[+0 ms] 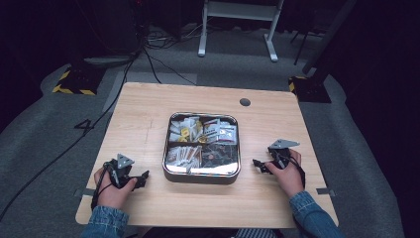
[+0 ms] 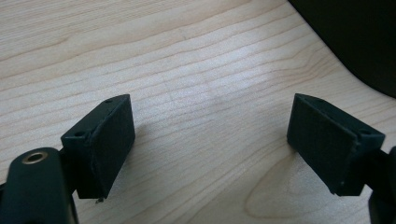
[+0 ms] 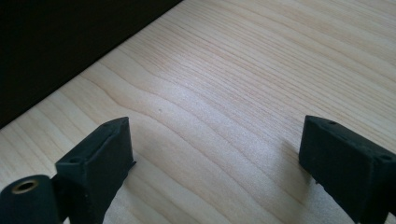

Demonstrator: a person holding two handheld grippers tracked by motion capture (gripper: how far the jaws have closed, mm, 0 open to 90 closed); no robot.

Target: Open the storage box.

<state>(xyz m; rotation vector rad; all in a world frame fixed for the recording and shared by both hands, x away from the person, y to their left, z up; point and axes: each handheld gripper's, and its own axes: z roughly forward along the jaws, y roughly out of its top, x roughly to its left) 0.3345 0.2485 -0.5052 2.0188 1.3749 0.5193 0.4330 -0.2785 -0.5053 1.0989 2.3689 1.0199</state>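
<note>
A square metal tin with rounded corners stands in the middle of the wooden table; its compartments hold several small packets and sachets. My left gripper rests on the table left of the tin, pointing toward it, jaws open and empty. On the tin's right side my right gripper lies on the table, also pointing at the tin, open with nothing between its jaws. In the left gripper view the left gripper frames bare wood, and in the right gripper view the right gripper does the same.
A dark round cable hole sits near the table's far edge. Beyond the table, cables run over a grey carpet and a white frame stands at the back. Bare wood lies around the tin.
</note>
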